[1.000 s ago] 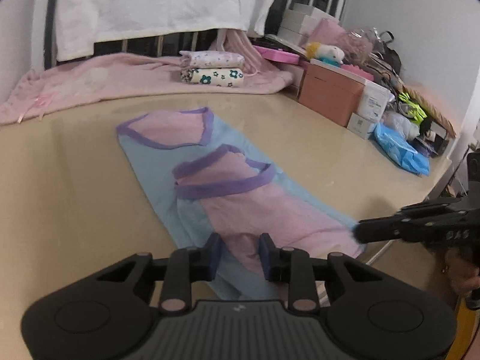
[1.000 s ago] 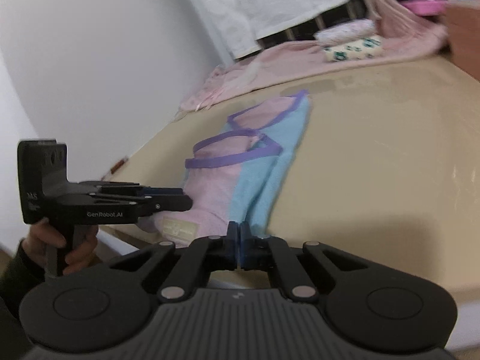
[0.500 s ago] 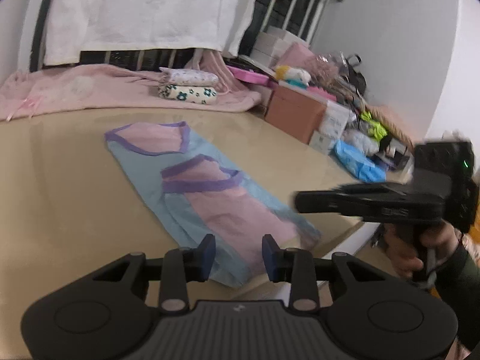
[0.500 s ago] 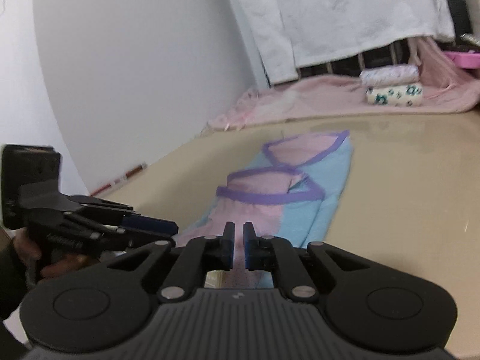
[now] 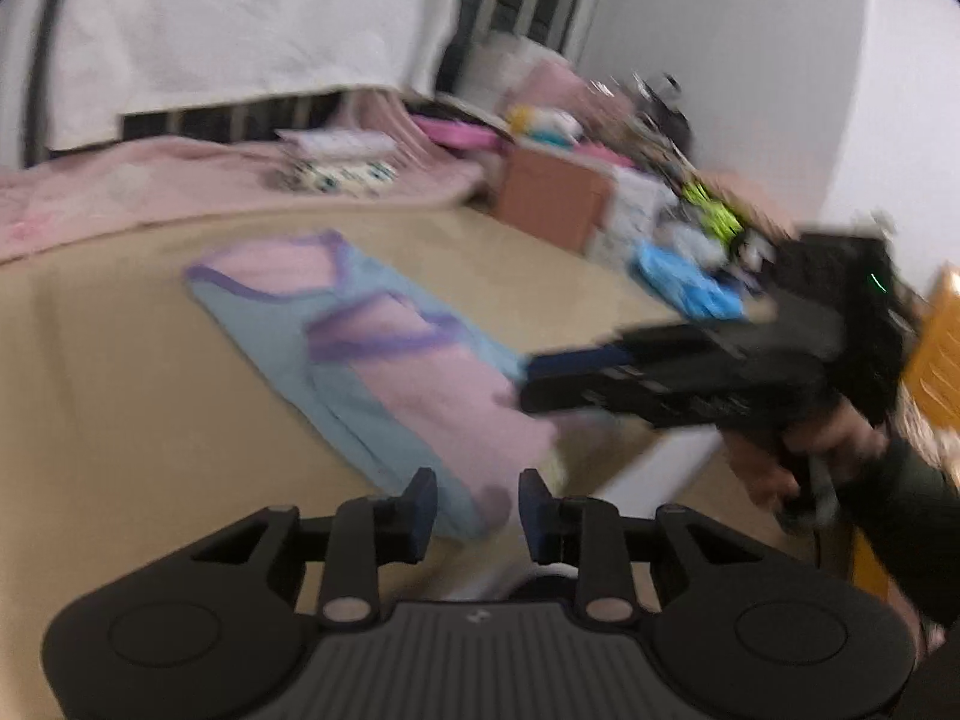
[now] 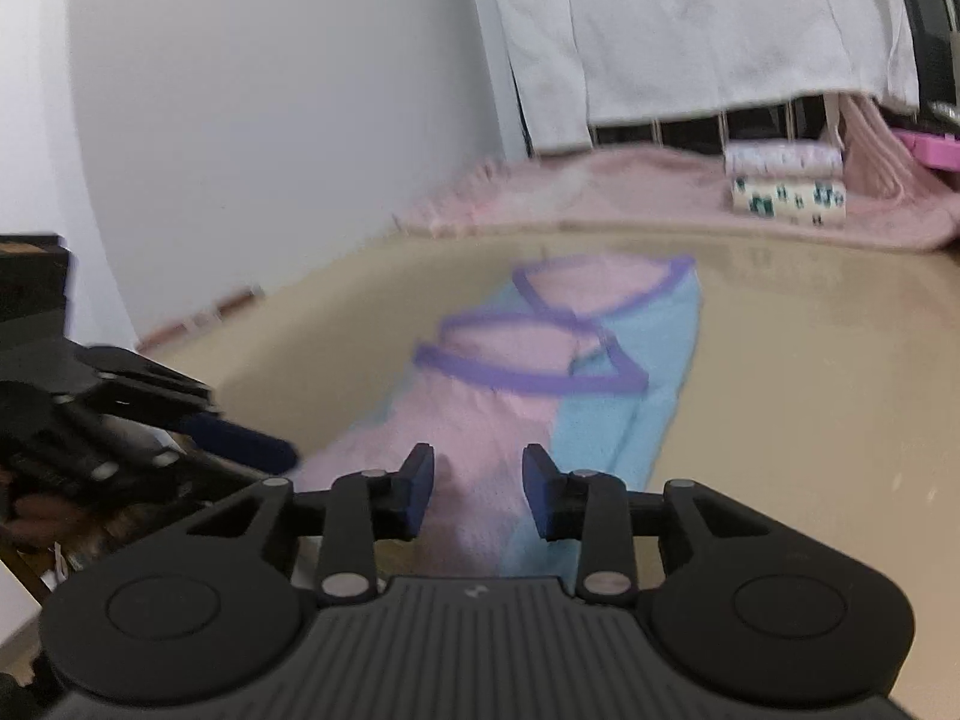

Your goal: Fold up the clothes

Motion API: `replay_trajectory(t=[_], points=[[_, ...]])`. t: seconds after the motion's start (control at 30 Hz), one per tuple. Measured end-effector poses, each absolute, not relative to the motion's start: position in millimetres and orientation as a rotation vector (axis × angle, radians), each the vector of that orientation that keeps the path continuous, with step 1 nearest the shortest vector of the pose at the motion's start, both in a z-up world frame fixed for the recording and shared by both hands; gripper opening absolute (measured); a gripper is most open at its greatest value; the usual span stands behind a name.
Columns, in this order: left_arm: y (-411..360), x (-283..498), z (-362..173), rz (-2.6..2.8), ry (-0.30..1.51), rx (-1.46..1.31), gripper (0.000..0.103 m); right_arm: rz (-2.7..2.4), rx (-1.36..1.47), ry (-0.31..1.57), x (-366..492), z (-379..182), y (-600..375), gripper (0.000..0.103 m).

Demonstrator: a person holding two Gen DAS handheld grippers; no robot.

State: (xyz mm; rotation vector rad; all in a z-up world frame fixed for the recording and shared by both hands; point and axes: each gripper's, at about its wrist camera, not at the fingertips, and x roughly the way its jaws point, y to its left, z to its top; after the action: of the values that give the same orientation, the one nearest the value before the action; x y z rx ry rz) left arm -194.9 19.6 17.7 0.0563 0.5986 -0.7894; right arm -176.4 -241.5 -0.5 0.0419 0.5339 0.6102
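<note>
A pink and light-blue garment (image 5: 384, 360) with purple trim lies lengthwise, folded, on the beige table (image 5: 120, 408). Its near end reaches the table's front edge. My left gripper (image 5: 477, 507) stands open just over that near end, on the blue side. My right gripper (image 6: 477, 489) is open too, above the pink part of the same garment (image 6: 540, 360). In the left wrist view the right gripper (image 5: 528, 381) comes in from the right, held by a hand (image 5: 780, 456). The left gripper (image 6: 258, 444) shows at the left of the right wrist view. Both views are blurred.
Two folded clothes (image 5: 336, 162) are stacked on a pink blanket (image 5: 150, 192) at the back of the table. Boxes (image 5: 552, 198), a blue bag (image 5: 684, 288) and clutter line the right side. A white cloth (image 6: 690, 30) hangs behind. The table's front edge (image 5: 648, 462) is close by.
My right gripper has opened, from shut a second ago, and swung in over the garment's near end. The left gripper stayed open and drew back slightly toward the table's edge.
</note>
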Motion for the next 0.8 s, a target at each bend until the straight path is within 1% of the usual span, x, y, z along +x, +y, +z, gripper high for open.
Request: replay_trajectory(t=[0.07,0.1,0.13,0.2,0.27,0.33,0.37,0.43,0.6,0.67,0.7,0.73,0.77,0.8], points=[[18.1,-198.2,14.1,-0.811,0.595,0.079,0.035,0.599,0.03,0.559,-173.4,-6.8,-238.5,0.034],[17.3,-199.9,12.3,-0.822,0.594,0.091,0.04,0.603,0.041,0.557,-173.6,-8.0,-240.5,0.034],[16.5,-201.5,10.5,-0.833,0.592,0.102,0.043,0.606,0.053,0.556,-173.7,-9.2,-242.5,0.034],[12.8,-200.8,10.9,-0.86,0.579,0.11,0.043,0.609,0.074,0.562,-171.4,-9.8,-246.1,0.034],[8.4,-197.7,11.0,-0.86,0.583,0.118,0.037,0.604,0.062,0.563,-171.5,-9.6,-245.6,0.033],[6.6,-192.6,8.6,-0.865,0.613,0.123,0.003,0.598,0.052,0.56,-172.9,-9.8,-244.2,0.034],[6.1,-189.7,6.8,-0.864,0.637,0.126,0.003,0.596,0.051,0.559,-173.4,-9.9,-243.8,0.034],[13.1,-185.2,6.9,-0.879,0.688,0.08,0.002,0.591,0.049,0.557,-173.8,-10.0,-243.0,0.034],[33.7,-190.3,0.7,-0.885,0.747,0.038,0.001,0.589,0.047,0.548,-174.3,-11.3,-243.9,0.034],[43.9,-192.1,5.4,-0.914,0.725,-0.016,0.001,0.599,0.061,0.549,-173.8,-8.7,-246.0,0.035],[43.3,-189.7,11.0,-0.919,0.695,-0.042,0.002,0.607,0.072,0.547,-173.6,-6.5,-248.0,0.035],[41.7,-186.8,17.3,-0.923,0.661,-0.068,0.008,0.616,0.083,0.545,-173.4,-4.3,-250.0,0.035],[40.1,-183.8,23.5,-0.926,0.628,-0.093,0.011,0.609,0.075,0.533,-171.9,-0.8,-250.0,0.035],[38.4,-180.9,29.7,-0.929,0.594,-0.119,0.018,0.602,0.067,0.521,-170.4,2.7,-249.9,0.035]])
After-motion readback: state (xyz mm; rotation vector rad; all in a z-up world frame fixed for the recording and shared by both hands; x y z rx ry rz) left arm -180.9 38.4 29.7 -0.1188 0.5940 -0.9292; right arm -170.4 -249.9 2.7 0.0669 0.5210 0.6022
